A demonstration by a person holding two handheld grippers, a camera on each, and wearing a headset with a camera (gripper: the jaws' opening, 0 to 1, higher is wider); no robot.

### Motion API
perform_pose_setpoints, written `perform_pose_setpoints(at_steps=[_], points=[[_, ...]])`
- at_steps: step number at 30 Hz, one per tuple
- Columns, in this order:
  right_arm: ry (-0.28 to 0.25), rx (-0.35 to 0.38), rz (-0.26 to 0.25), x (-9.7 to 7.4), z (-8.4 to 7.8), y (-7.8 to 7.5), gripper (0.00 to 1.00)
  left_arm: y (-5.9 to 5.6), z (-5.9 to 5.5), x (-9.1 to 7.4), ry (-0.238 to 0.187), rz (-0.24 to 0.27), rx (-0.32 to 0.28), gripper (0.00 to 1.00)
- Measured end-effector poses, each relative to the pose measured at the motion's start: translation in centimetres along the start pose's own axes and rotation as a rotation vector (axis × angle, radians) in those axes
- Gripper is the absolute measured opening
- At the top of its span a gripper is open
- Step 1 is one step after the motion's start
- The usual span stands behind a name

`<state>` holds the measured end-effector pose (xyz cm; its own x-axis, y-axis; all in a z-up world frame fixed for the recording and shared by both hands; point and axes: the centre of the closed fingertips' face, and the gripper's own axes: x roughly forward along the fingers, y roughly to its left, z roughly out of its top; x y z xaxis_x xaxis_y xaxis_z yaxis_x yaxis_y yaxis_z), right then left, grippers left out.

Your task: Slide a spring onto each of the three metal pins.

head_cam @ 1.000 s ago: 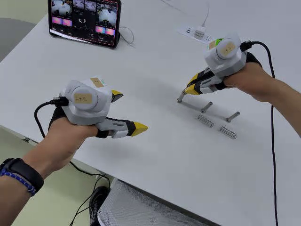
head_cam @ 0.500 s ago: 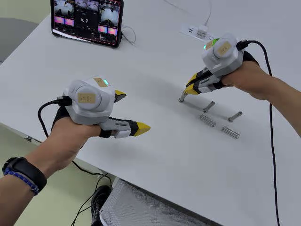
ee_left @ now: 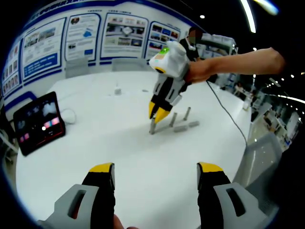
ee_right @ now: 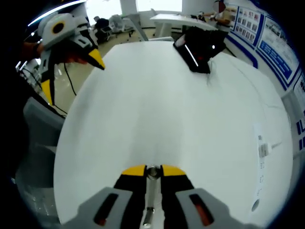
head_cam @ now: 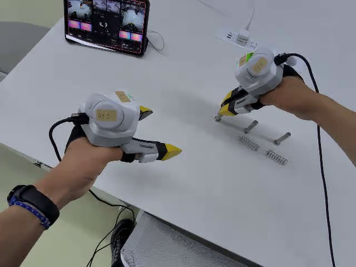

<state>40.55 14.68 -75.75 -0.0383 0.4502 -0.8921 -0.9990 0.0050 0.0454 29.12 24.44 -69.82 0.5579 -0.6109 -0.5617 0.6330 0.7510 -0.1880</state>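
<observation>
Right gripper point(head_cam: 225, 108): jaws closed, pinched on the end pin point(head_cam: 218, 117), the one nearest the left hand. The right gripper view shows the metal shaft right between the yellow tips. Can't tell whether a spring is already on that pin; the jaws cover it.

Left gripper point(ee_left: 155, 169): jaws wide apart and holding nothing. It hangs above the bench point(head_cam: 194, 183), well apart from the pins and nearer the person.

Middle pin point(head_cam: 250, 127) and third pin point(head_cam: 282, 138) run in a line away from the held one, both bare, and they look upright in the left gripper view. First spring point(head_cam: 248, 143) lies flat just beside the middle pin, on the person's side. Second spring point(head_cam: 276, 157) lies flat near the third pin. Neither is touched.

A tablet point(head_cam: 105, 25) is at the far left edge of the bench and a power strip point(head_cam: 239, 38) at the far side; neither is part of the job.

Step, as I read it: early, with the right gripper working the end pin and two springs not yet fitted. The next move probably means letting go of that pin, pinching the first spring near one end, tipping it upright and lining its bore up with the middle pin's top. A spring that thin may roll or squash, so a light grip is needed.
</observation>
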Motion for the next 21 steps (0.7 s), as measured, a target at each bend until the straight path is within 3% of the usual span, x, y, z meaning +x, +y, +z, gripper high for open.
perform_pose_setpoints(at_steps=[21], points=[[0.035, -0.020, 0.015, 1.7, -0.7, 0.5, 0.13, 0.3, 0.2, 0.4, -0.003, -0.003, 0.008, 0.71]])
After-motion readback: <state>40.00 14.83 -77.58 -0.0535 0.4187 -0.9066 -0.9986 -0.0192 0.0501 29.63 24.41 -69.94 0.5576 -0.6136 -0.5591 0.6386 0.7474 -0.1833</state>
